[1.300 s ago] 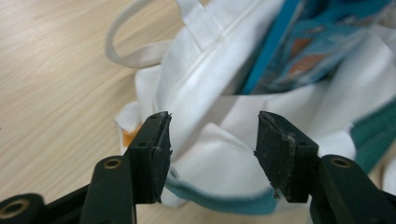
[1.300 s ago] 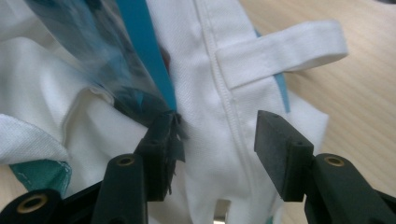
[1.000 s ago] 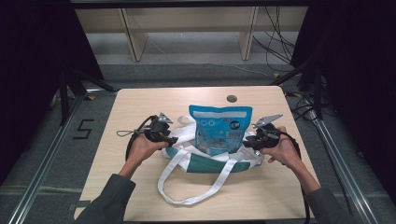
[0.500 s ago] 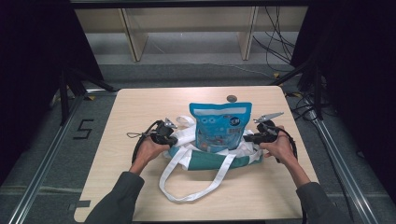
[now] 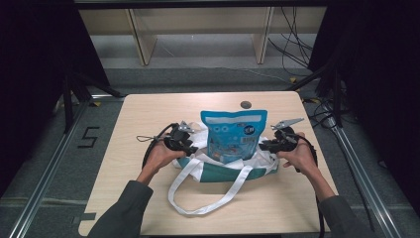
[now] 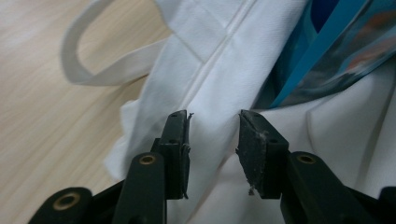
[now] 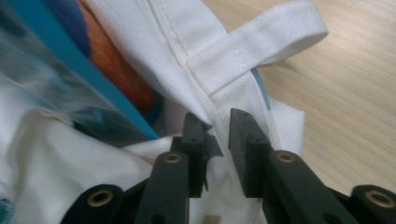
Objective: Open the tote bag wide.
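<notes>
Both grippers flank the tote bag (image 5: 223,171), at nine and three o'clock: left gripper (image 6: 213,140) parted around cloth, right gripper (image 7: 218,135) narrowly straddling the hem; clamping looks next.

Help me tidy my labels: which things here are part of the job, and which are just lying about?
In use: white tote bag, blue pouch standing in it, left gripper and right gripper at the bag's edges.
Lying about: small dark round object on the table.

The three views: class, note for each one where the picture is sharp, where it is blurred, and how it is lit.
High view: table evenly lit, surroundings dark. Left gripper view: jaws and white bag sharp, blue pouch blurred at the edge. Right gripper view: bag strap crisp, pouch blurred.
</notes>
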The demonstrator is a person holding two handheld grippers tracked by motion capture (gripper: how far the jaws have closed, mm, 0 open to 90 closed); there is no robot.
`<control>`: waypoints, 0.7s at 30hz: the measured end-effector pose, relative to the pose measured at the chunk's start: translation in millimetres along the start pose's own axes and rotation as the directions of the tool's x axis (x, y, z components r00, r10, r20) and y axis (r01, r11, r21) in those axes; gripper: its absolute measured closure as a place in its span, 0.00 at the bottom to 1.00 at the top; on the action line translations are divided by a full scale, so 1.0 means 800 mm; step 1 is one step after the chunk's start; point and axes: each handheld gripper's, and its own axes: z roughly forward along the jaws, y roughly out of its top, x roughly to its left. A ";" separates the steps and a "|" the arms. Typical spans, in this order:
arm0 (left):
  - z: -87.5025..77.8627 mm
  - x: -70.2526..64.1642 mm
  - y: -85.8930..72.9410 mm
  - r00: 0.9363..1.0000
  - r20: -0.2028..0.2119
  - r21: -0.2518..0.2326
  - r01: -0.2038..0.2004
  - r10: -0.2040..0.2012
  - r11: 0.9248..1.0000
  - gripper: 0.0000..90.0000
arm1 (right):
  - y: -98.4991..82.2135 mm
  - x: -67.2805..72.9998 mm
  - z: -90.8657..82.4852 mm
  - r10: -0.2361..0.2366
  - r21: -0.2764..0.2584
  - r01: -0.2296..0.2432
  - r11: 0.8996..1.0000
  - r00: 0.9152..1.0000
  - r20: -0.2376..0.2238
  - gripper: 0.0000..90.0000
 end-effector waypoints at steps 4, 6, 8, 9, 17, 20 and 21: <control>0.010 -0.003 0.005 1.000 -0.021 0.031 0.000 0.001 1.000 0.61 | -0.001 0.010 -0.023 -0.001 -0.012 0.001 1.000 1.000 0.002 0.68; 0.012 -0.002 0.008 0.999 -0.023 0.042 -0.045 0.046 0.998 0.71 | -0.001 0.022 -0.042 -0.005 -0.056 0.005 0.998 1.000 -0.002 0.66; 0.014 -0.004 0.013 0.998 -0.047 0.053 -0.045 0.048 0.998 0.76 | -0.001 0.036 -0.057 -0.036 -0.077 0.033 0.996 0.999 -0.029 0.64; 0.015 -0.004 0.014 0.997 -0.058 0.057 -0.051 0.054 0.997 0.80 | -0.001 0.045 -0.063 -0.056 -0.080 0.052 0.995 0.997 -0.054 0.64; 0.013 0.001 0.022 0.998 -0.027 0.103 0.055 -0.053 0.993 0.92 | -0.013 0.117 -0.043 -0.155 -0.027 0.154 0.988 0.958 -0.241 0.55; 0.015 0.008 0.022 0.998 -0.012 0.103 0.055 -0.054 0.993 0.92 | -0.011 0.122 -0.032 -0.171 -0.007 0.174 0.985 0.958 -0.232 0.53; 0.015 0.008 0.022 0.998 -0.008 0.101 0.061 -0.060 0.993 0.92 | -0.011 0.124 -0.025 -0.191 -0.001 0.195 0.981 0.958 -0.215 0.54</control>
